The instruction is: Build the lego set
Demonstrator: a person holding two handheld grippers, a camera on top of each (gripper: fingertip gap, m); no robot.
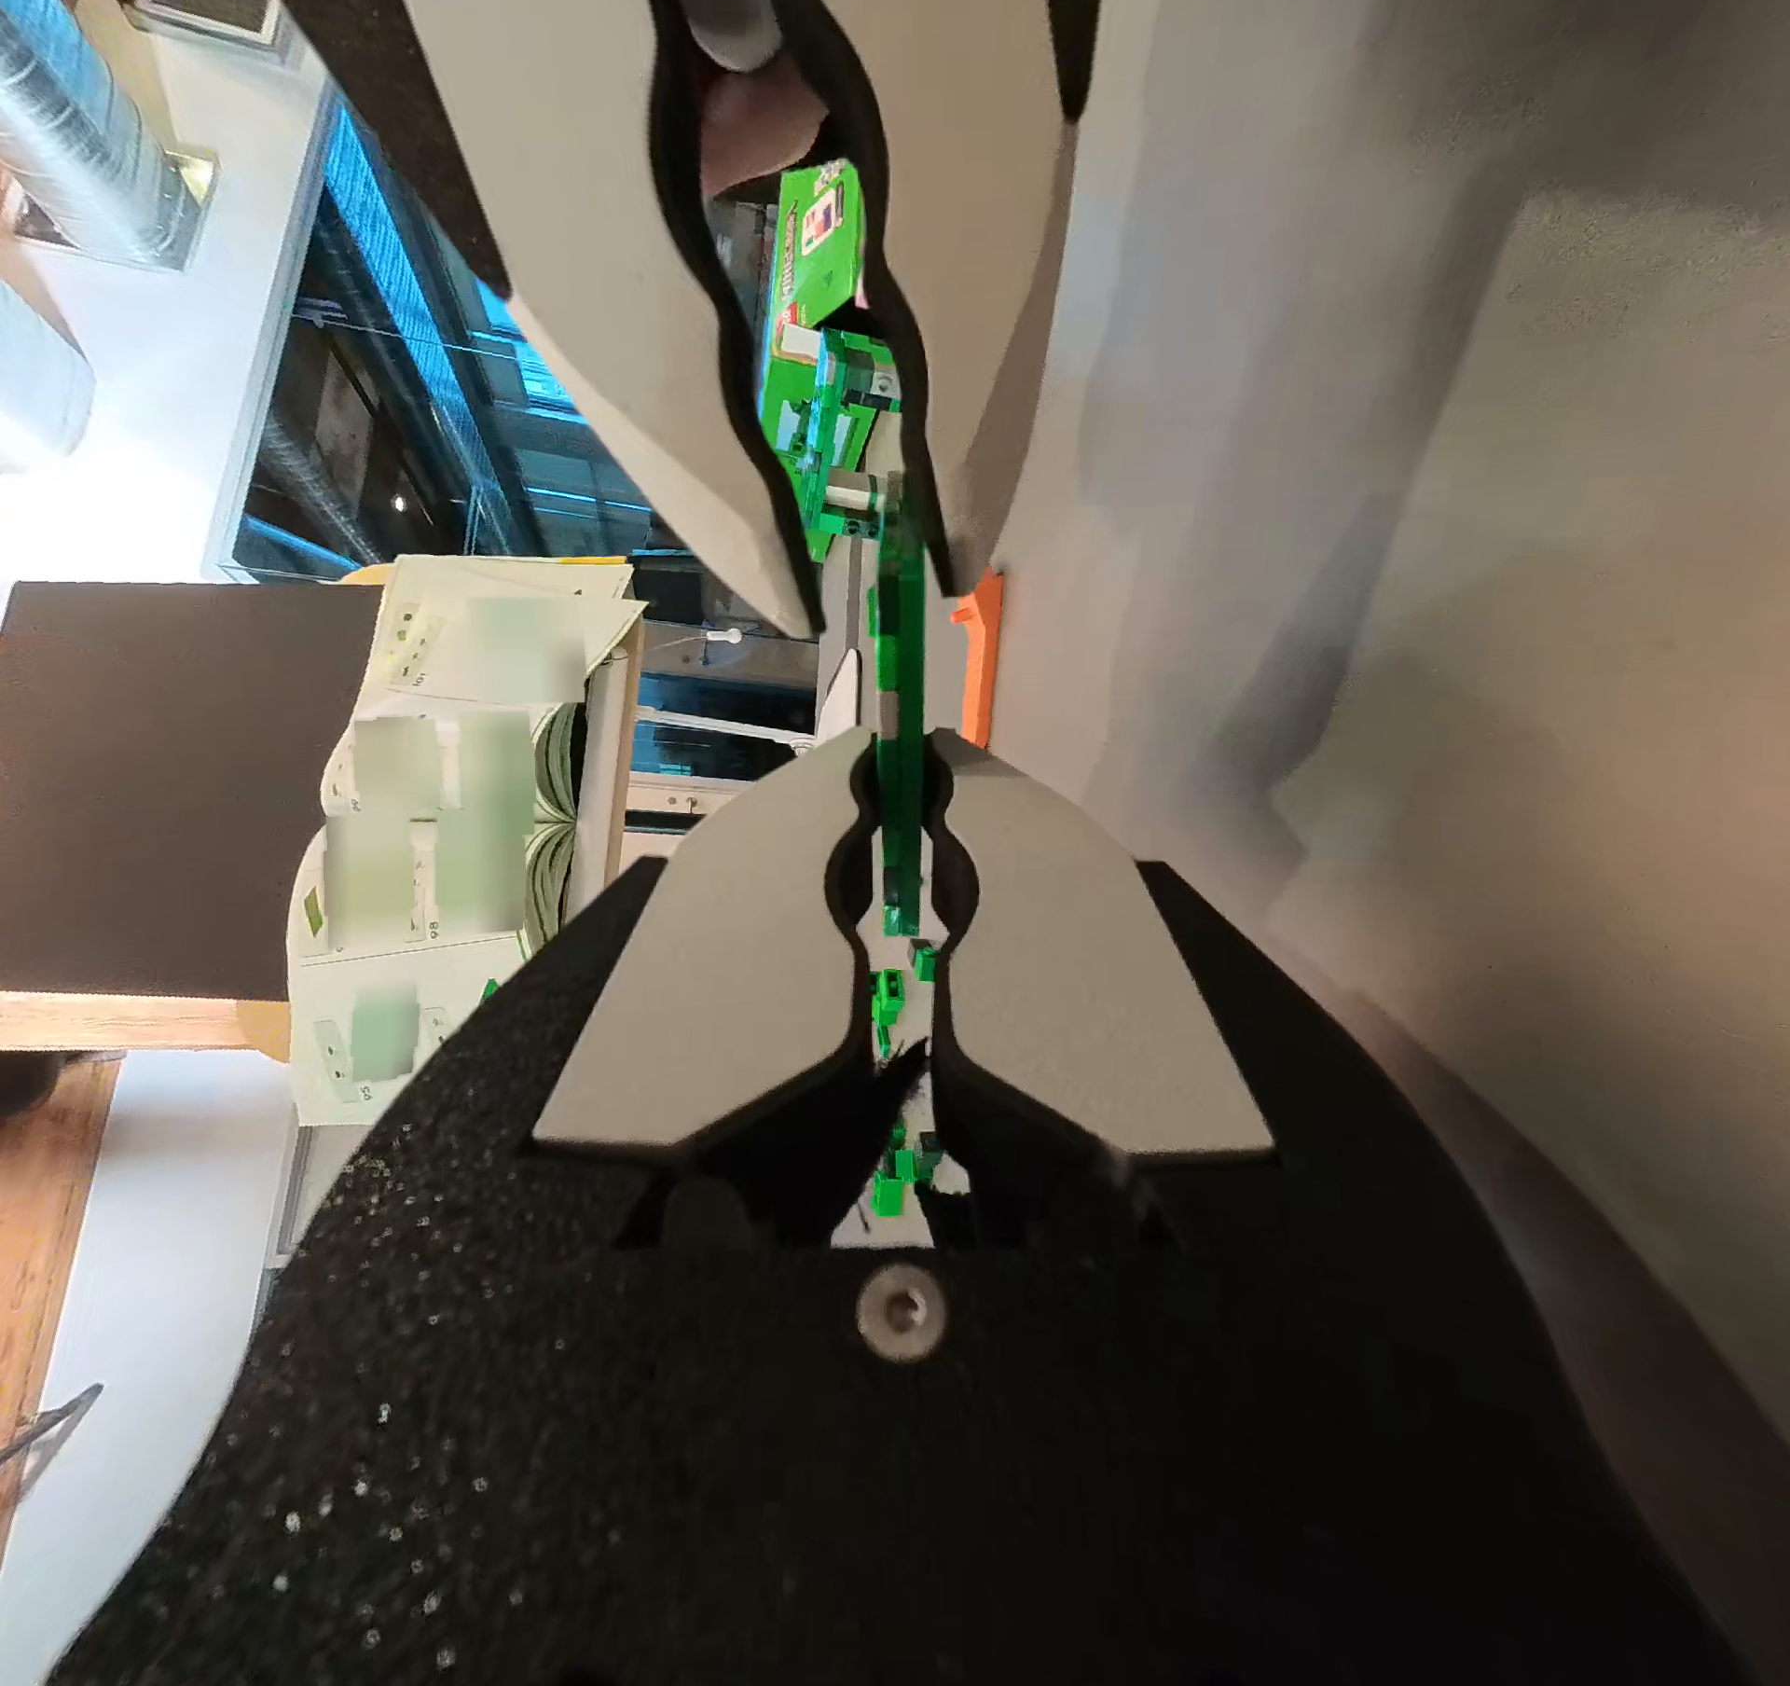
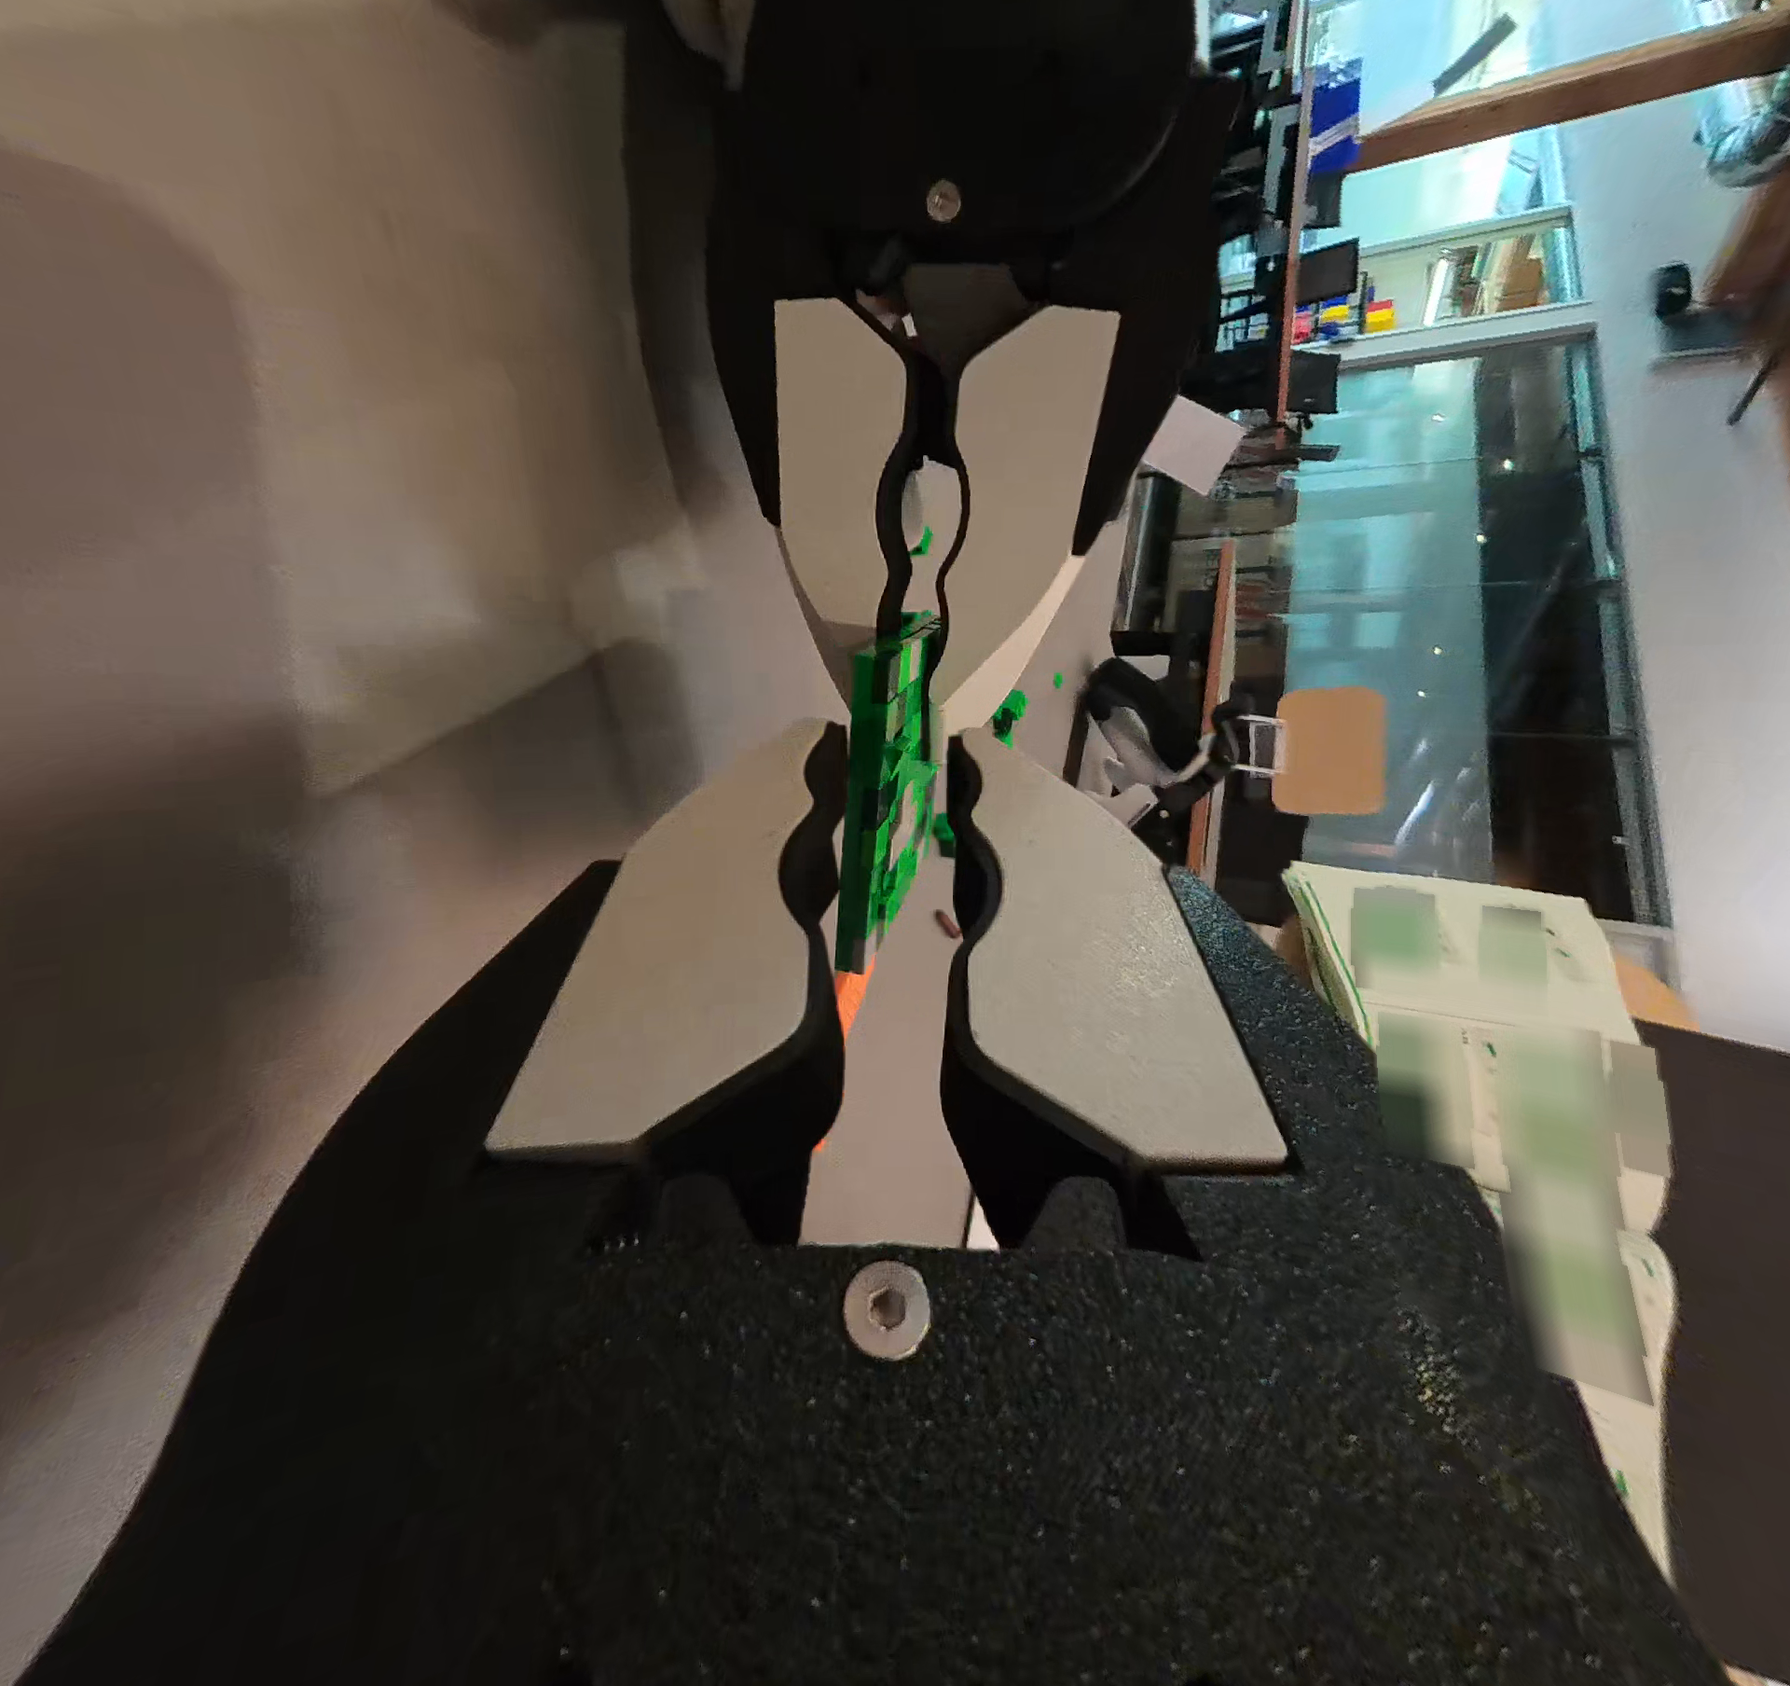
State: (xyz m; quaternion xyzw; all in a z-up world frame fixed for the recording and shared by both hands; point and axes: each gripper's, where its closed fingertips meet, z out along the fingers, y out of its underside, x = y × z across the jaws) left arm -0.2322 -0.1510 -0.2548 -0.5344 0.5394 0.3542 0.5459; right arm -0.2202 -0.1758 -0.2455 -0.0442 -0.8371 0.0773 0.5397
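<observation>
A flat green Lego plate assembly (image 1: 901, 671) is held edge-on between the two grippers above the white table (image 1: 1356, 768). My left gripper (image 1: 899, 753) is shut on its near end. In the right wrist view the left gripper (image 2: 915, 642) pinches the plate's far end (image 2: 886, 816). My right gripper (image 2: 889, 743) straddles the other end with its jaws partly apart; a gap shows on one side of the plate. It also shows in the left wrist view (image 1: 886, 603), coming from the opposite side.
A green Lego box (image 1: 818, 264) and a partial green build (image 1: 843, 419) stand behind. An orange brick separator (image 1: 978, 661) lies on the table. Loose green bricks (image 1: 886, 1000) (image 2: 1007, 709) and a small brown piece (image 2: 946, 923) are scattered. An instruction booklet (image 1: 436, 816) (image 2: 1482, 1058) lies at the side.
</observation>
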